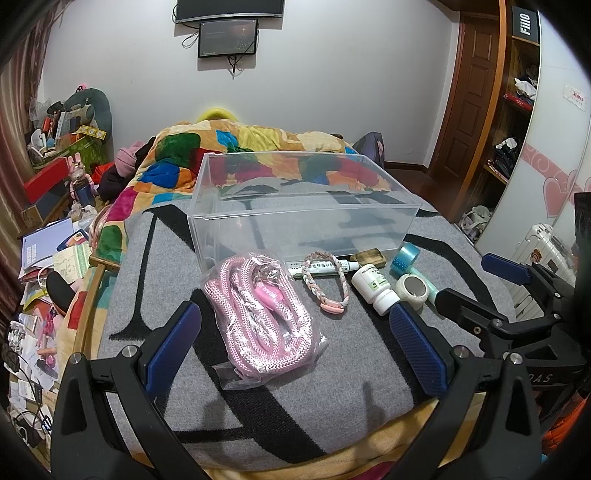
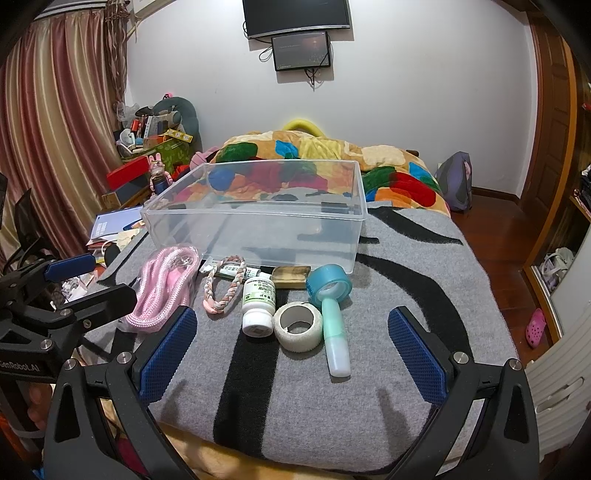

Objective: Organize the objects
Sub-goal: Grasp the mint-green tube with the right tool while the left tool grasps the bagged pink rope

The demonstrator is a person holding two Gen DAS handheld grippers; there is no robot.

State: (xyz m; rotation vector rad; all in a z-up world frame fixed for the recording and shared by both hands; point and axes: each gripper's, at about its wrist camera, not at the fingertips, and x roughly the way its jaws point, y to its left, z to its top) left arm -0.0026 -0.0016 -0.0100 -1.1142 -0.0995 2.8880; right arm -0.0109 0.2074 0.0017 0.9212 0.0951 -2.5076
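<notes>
An empty clear plastic box [image 1: 295,206] [image 2: 258,221] stands on a grey and black blanket. In front of it lie a bagged pink rope [image 1: 258,314] [image 2: 162,291], a braided bracelet [image 1: 327,280] [image 2: 223,286], an ointment tube [image 1: 325,266], a white pill bottle [image 1: 373,288] [image 2: 258,304], a white tape roll [image 1: 413,290] [image 2: 298,326], a blue tape roll [image 1: 406,260] [image 2: 328,284], a green tube [image 2: 334,332] and a wooden block [image 1: 369,257] [image 2: 291,277]. My left gripper [image 1: 293,350] is open around the rope bag. My right gripper [image 2: 291,354] is open and empty before the white tape.
A colourful quilt [image 1: 258,147] lies behind the box. Cluttered boxes and papers [image 1: 55,184] fill the floor at left. A wooden door [image 1: 472,92], shelves and a white suitcase [image 1: 543,251] are at right. Screens [image 2: 295,22] hang on the wall.
</notes>
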